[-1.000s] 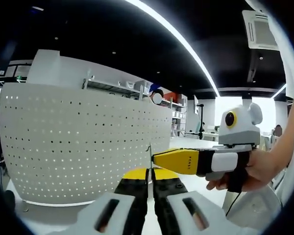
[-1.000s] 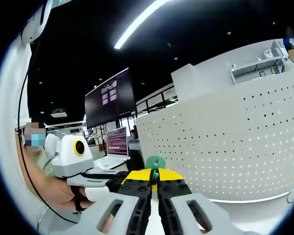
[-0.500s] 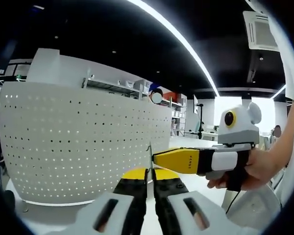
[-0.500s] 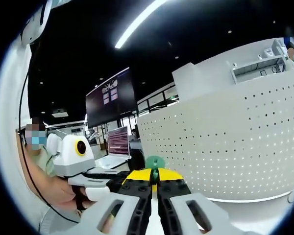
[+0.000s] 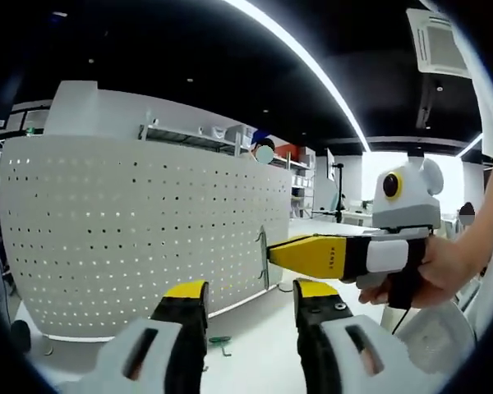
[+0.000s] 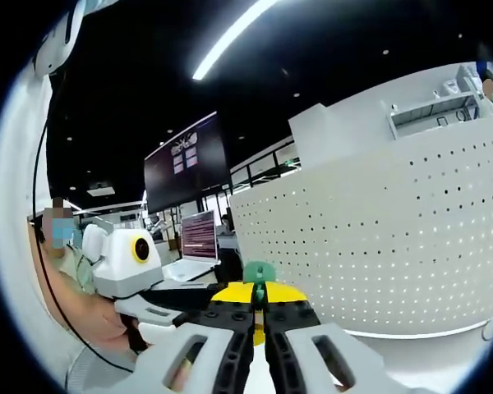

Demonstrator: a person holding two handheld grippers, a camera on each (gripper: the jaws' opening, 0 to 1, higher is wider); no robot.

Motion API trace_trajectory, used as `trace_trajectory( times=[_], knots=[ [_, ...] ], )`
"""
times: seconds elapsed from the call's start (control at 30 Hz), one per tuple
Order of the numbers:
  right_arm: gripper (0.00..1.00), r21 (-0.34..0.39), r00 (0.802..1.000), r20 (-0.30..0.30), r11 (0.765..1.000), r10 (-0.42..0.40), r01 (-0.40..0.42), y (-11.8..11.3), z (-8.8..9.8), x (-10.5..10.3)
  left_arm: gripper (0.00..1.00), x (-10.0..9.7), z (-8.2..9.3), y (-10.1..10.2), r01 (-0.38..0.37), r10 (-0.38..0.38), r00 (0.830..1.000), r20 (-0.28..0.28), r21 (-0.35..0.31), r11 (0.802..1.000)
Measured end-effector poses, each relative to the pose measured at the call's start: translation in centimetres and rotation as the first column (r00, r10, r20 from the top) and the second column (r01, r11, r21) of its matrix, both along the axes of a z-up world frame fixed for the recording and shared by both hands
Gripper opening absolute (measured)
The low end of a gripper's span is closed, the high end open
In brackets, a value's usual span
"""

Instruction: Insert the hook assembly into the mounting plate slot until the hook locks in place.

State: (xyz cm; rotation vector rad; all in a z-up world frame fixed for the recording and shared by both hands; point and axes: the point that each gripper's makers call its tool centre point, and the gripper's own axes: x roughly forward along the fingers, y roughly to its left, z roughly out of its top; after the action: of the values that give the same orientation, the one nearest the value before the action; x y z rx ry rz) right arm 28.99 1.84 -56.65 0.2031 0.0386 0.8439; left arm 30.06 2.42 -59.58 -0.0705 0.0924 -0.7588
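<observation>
Left tool open, jaws well apart, nothing between them. Right tool closed on the green hook assembly — held at the jaw tips, near the white perforated mounting plate. In the left gripper view, hook's thin metal end just beside the plate's edge; small green piece on the counter below.
</observation>
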Motion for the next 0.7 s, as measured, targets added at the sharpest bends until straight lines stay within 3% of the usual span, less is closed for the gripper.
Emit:
trace_trajectory(
  times=[0.17,0.37,0.6,0.67,0.7],
  knots=[
    [0.00,-0.001,1.000,-0.005,1.000,0.003,-0.003,0.08,-0.08,-0.03,0.65,0.11,-0.35,0.08,-0.011,0.011,1.000,-0.011,0.003,1.000],
    [0.00,0.004,1.000,-0.013,1.000,0.002,-0.002,0.05,-0.13,0.02,0.76,0.24,-0.50,0.07,-0.019,0.019,1.000,-0.010,0.008,1.000],
    [0.00,0.000,1.000,-0.016,1.000,0.002,-0.002,0.16,-0.21,0.03,0.75,0.26,-0.58,0.08,-0.022,0.022,1.000,-0.010,0.012,1.000],
    [0.00,-0.024,1.000,-0.001,1.000,-0.014,0.014,0.03,-0.20,0.15,0.75,0.27,-0.62,0.12,-0.025,0.025,1.000,-0.011,0.016,1.000],
    [0.00,-0.093,0.999,0.045,0.995,-0.031,0.035,-0.17,-0.25,0.30,0.75,0.32,-0.63,0.20,-0.029,0.029,1.000,-0.010,0.017,0.999]
  ],
)
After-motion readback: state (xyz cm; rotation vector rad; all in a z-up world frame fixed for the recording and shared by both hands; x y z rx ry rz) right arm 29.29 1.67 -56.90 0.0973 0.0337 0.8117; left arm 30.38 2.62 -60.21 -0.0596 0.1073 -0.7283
